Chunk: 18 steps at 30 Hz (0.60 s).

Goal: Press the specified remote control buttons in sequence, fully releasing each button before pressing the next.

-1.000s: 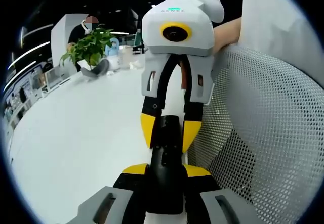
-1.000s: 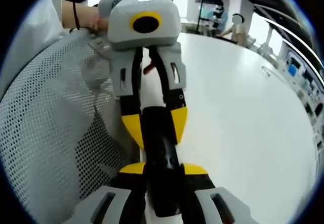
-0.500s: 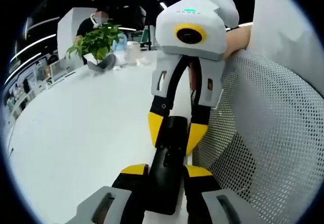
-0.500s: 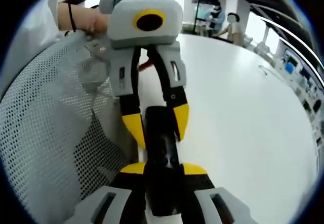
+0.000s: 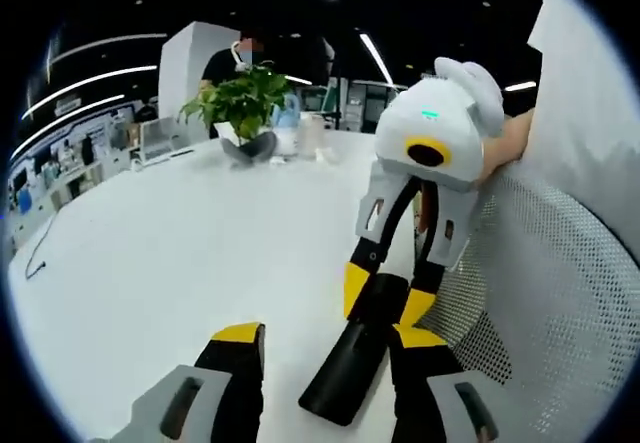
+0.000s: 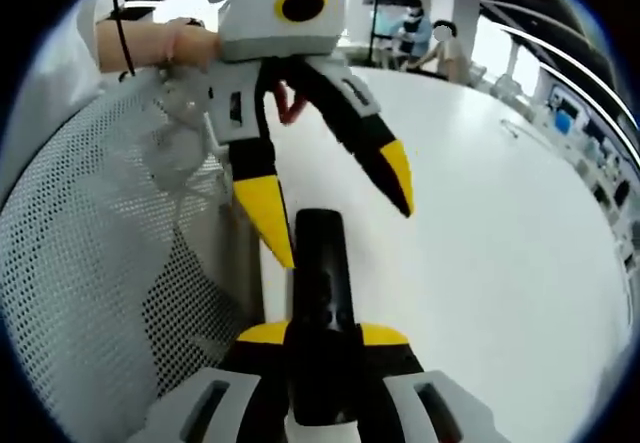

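Observation:
A black remote (image 5: 345,373) lies lengthwise over the white table (image 5: 180,263). In the left gripper view my left gripper (image 5: 327,335) stands open, its yellow-tipped jaws wide on either side of the remote's near end. My right gripper (image 5: 380,308) comes in from the right, shut on the remote's far end. In the right gripper view my right gripper (image 6: 322,335) is shut on the remote (image 6: 320,273). The left gripper (image 6: 345,236) faces it with its jaws spread, one yellow finger (image 6: 265,218) beside the remote's far end and the other lifted off to the right.
A grey mesh chair back (image 5: 560,303) stands close along the table's edge, also the chair back (image 6: 90,263). A potted plant (image 5: 243,103) and small bottles (image 5: 300,133) sit at the table's far end, with a person behind. A hand (image 6: 160,43) holds the left gripper.
My left gripper has opened and let go of the remote, its jaws now spread wide. The right gripper keeps its hold. The left view has swung toward the table.

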Tool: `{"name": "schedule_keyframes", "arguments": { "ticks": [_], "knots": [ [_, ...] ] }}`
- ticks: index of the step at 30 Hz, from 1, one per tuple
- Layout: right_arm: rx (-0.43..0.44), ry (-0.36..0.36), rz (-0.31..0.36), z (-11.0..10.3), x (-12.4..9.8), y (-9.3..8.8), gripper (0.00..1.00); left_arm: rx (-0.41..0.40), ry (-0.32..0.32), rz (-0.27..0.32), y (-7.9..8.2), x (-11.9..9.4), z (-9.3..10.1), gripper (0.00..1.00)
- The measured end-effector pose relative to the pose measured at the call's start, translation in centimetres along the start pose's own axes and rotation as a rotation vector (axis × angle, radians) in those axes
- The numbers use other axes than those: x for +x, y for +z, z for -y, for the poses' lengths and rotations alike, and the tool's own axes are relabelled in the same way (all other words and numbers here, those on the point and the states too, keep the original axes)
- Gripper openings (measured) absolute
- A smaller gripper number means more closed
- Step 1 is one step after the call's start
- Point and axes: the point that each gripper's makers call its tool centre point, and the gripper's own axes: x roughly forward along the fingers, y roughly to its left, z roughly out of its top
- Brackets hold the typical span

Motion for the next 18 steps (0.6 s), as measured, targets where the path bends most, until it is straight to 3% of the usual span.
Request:
{"name": "schedule_keyframes", "arguments": {
  "ticks": [3,7,10,15,18],
  "knots": [
    [0.002,0.001,0.002,0.0,0.0,0.0,0.21,-0.040,0.035,0.048,1.1,-0.9,-0.9,0.62],
    [-0.004,0.001,0.000,0.0,0.0,0.0,0.21,-0.059,0.060,0.033,1.1,-1.9,-1.6,0.66],
    [-0.010,-0.002,-0.003,0.0,0.0,-0.1,0.21,-0.106,0.079,0.069,1.8,-2.8,-1.8,0.71],
    [-0.006,-0.001,0.001,-0.1,0.0,0.0,0.21,-0.101,0.135,0.095,2.4,-4.3,-2.2,0.78],
    [-0.006,0.000,0.002,-0.1,0.0,0.0,0.21,-0.096,0.175,0.142,3.4,-5.4,-2.6,0.83]
  ]
}}
